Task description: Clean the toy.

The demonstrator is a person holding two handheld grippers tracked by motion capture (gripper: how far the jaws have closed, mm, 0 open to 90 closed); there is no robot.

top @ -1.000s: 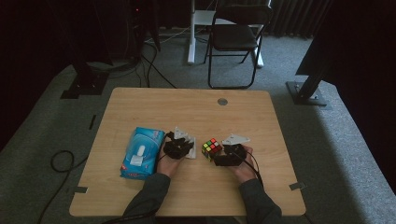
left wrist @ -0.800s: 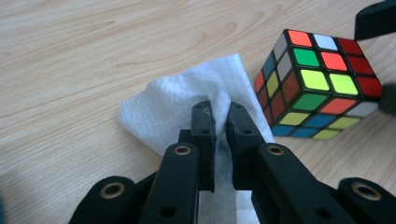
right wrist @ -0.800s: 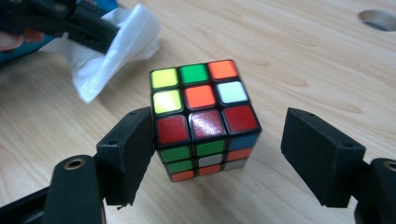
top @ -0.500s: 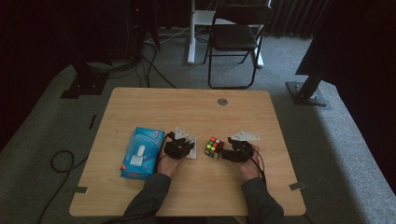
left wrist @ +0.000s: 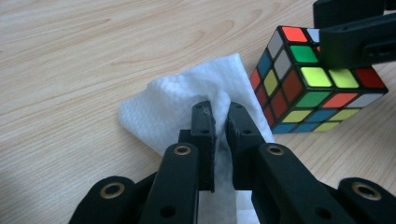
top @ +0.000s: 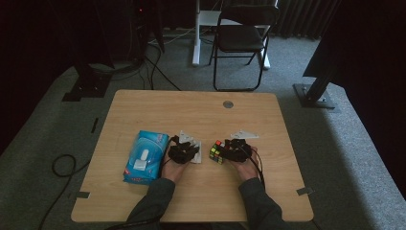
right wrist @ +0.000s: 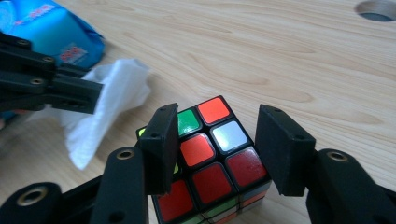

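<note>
Showing L gripper (left wrist: 219,116) jaws clamped on white tissue (left wrist: 177,100); R gripper (right wrist: 217,140) jaws just closing round colour cube (right wrist: 210,158), not yet pressing. Blue wipes pack (top: 143,155) print unreadable, on worktop (top: 191,110).

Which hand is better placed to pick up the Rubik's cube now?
Right. The right tool has its jaws on both sides of the Rubik's cube and has just been closing; the left tool is shut on a white tissue.
</note>
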